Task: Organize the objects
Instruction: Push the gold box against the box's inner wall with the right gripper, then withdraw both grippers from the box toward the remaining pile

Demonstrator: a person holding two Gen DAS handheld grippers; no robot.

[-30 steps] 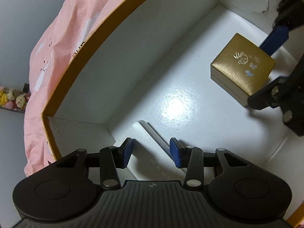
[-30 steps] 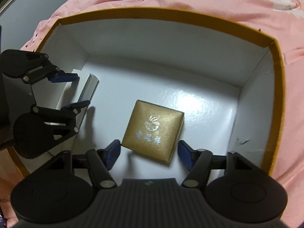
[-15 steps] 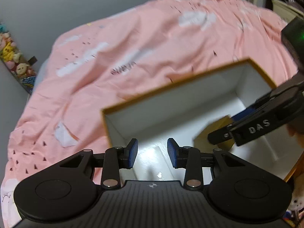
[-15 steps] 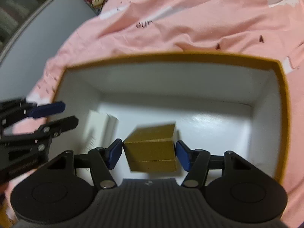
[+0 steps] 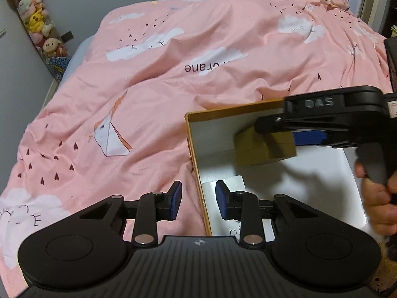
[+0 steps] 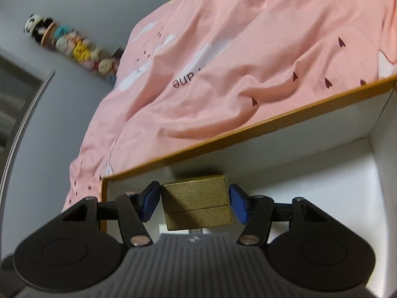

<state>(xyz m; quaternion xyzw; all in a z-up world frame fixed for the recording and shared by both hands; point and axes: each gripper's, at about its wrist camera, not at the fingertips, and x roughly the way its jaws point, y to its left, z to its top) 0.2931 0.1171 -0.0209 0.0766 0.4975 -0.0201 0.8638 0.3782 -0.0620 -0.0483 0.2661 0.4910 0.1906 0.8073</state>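
your right tongs [image 6: 194, 202] pinch the gold box [image 6: 197, 202] by its two sides, a blue pad against each, and hold it clear of the floor of the carton [image 6: 248, 128]. in the left view the same gold box [image 5: 253, 146] hangs inside the carton [image 5: 192, 139], near its far left corner, with the right tongs [image 5: 307, 136] reaching in from the right and your right hand [image 5: 379, 201] on the grip. the gold box is tilted a little and blurred there.

your left tongs [image 5: 198, 200] are spread apart and hold nothing. they straddle the left wall of the carton: the left pad is outside over the bedspread [image 5: 173, 74], the right pad inside. whether either pad touches the wall cannot be told.

just ahead of that right pad a white box [image 5: 233, 182] lies on the carton's floor against the left wall, below the gold box and apart from it. a white edge also shows under the gold box in the right view, too little to name.

the carton sits on the pink bedspread, printed with clouds and small birds. a column of plush toys [image 5: 39, 24] hangs on the grey wall at the far left.
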